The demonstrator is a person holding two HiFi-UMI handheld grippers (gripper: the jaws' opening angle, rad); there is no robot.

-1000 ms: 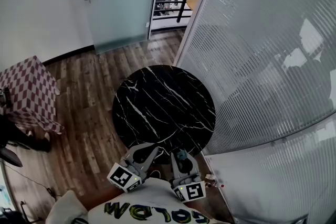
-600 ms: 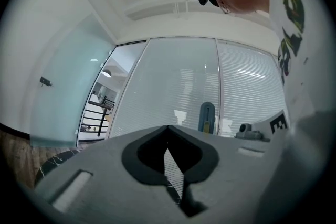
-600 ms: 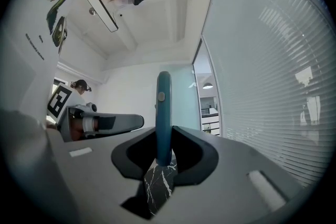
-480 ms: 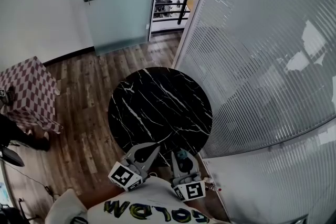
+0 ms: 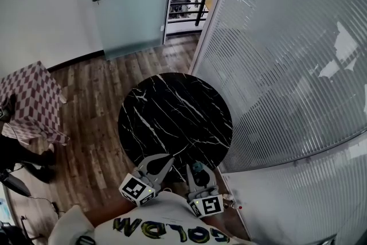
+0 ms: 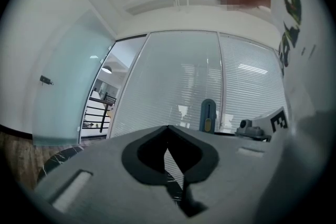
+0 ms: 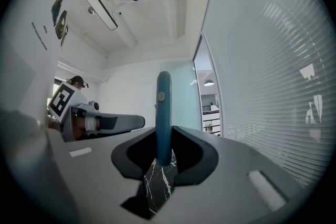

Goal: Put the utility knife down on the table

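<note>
A teal utility knife [image 7: 163, 113] stands upright between the jaws of my right gripper [image 7: 164, 157], which is shut on it. In the head view this gripper [image 5: 199, 176] hovers at the near rim of the round black marble table [image 5: 175, 117], with the knife [image 5: 198, 168] poking out in front. My left gripper [image 5: 153, 170] is beside it, to the left, also at the near rim. Its jaws meet at the tips, with nothing between them [image 6: 168, 131]. From the left gripper view the knife [image 6: 208, 115] shows its yellow slider.
A glass partition with blinds [image 5: 287, 66] runs close along the table's right side. A frosted glass door [image 5: 129, 3] and an open doorway lie beyond. A small table under a checkered cloth [image 5: 28, 100] stands at the left on the wooden floor [image 5: 92, 94].
Both grippers have edged slightly forward to the table's near rim. The right one still holds the knife upright, and the left stays shut.
</note>
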